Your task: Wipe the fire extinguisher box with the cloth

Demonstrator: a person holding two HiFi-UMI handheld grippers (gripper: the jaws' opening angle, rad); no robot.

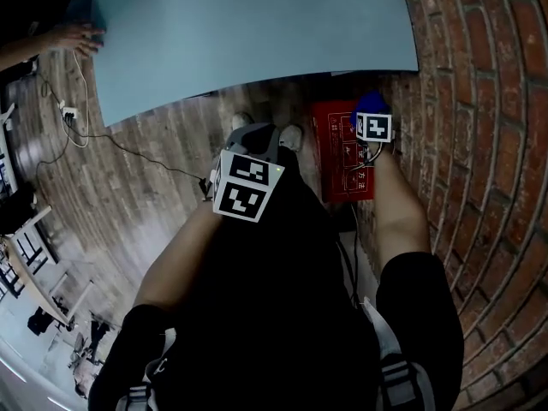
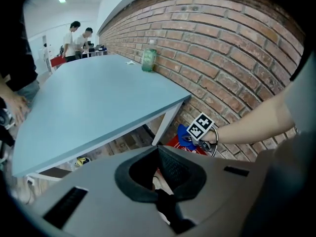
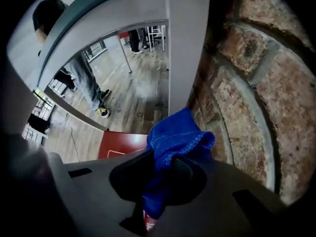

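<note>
One cloth [image 3: 178, 136] in R gripper [image 3: 160, 179] jaws, by box [image 3: 122, 143]

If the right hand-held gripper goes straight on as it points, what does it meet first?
Probably the white table leg beside the red brick wall, through the blue cloth that the right hand-held gripper grips; depth unclear.

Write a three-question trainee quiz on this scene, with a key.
1. True or false: the right gripper is shut on the blue cloth.
2. Where does the red box stand? A on a shelf; B low down beside the brick wall; C on a chair.
3. Fill in: on the light blue table stands a green ____.
Key: 1 true; 2 B; 3 jar.
</note>
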